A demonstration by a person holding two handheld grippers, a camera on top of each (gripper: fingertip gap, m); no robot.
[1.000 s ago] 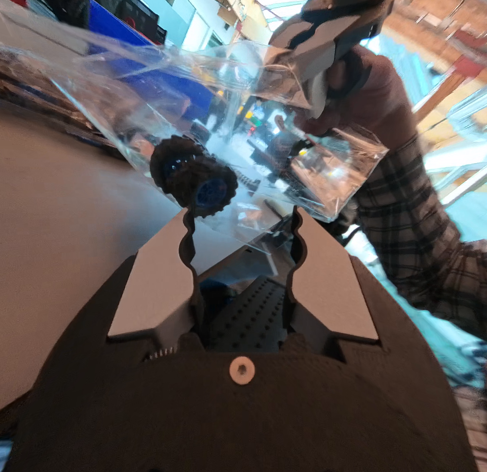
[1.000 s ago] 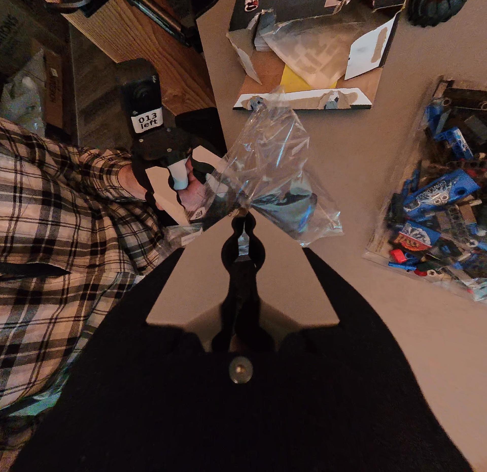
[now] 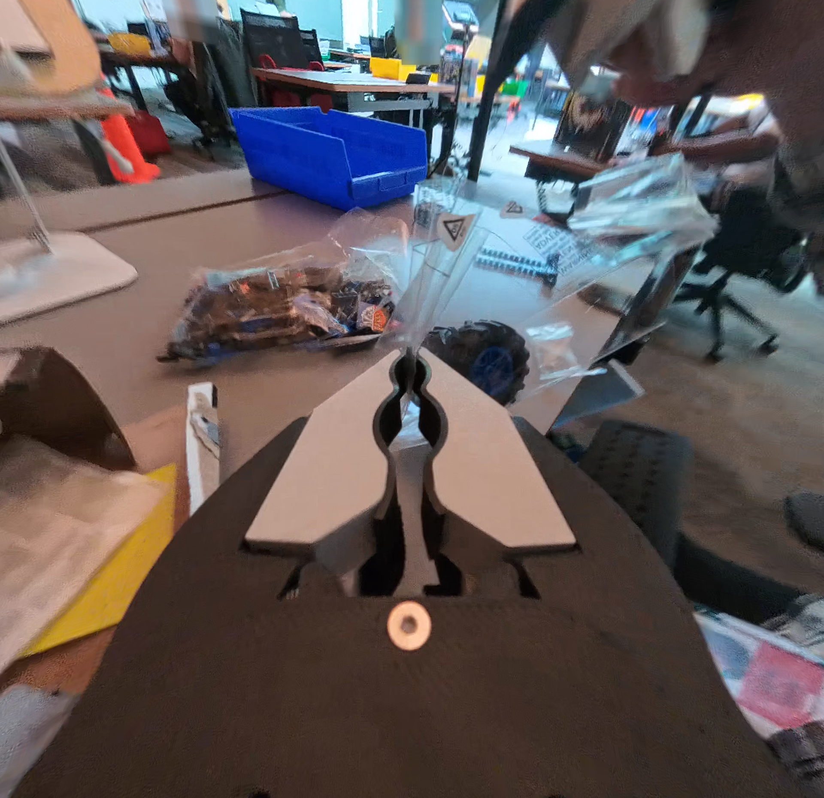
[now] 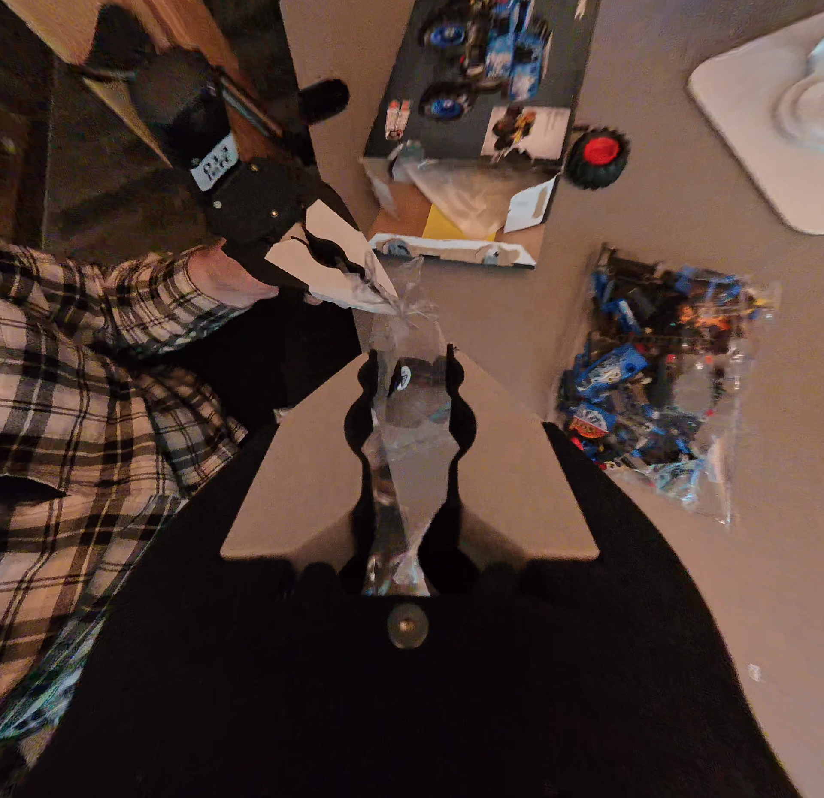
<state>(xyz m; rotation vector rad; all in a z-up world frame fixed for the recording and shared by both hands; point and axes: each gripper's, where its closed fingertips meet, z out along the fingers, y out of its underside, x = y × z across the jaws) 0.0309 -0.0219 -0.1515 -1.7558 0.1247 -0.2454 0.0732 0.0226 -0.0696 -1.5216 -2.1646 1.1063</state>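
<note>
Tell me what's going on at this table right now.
A person in a plaid shirt holds two handheld grippers. The left gripper is shut on a corner of a clear plastic bag with a black, blue-hubbed toy wheel inside. The right gripper is open, the bag's other end lying loose between its fingers. On the table lie a bag of building-brick parts, an opened toy box and a red-hubbed wheel.
</note>
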